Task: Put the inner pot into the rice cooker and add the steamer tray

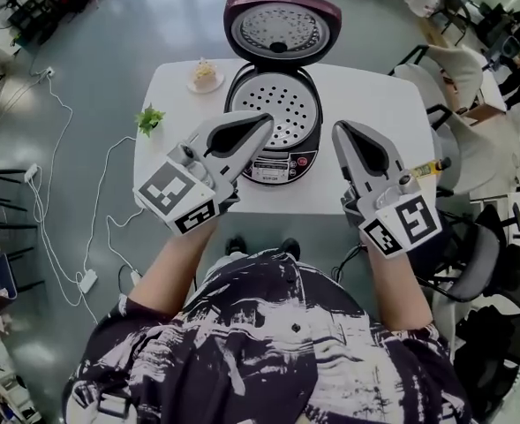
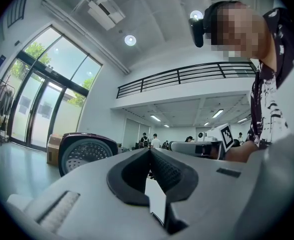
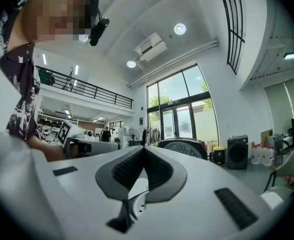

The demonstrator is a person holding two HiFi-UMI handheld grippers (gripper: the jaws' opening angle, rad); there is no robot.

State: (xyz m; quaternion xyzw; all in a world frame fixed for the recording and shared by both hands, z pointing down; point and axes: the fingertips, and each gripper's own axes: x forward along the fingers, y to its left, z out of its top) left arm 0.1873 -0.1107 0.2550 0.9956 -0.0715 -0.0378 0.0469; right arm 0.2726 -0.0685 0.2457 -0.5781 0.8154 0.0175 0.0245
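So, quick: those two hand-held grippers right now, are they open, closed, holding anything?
Left hand-held gripper: closed, holding nothing.
Right hand-held gripper: closed, holding nothing.

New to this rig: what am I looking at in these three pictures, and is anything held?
No robot: a person holds a white two-jaw gripper in each hand. The head view looks down from a camera on the person's head; the other two cameras ride on the grippers, looking along their jaws. The left gripper and right gripper both have jaws together, holding nothing. On the white table stands a dark red rice cooker, lid open, with a perforated metal steamer tray inside. A small green plant and a small plate of food sit to its left.
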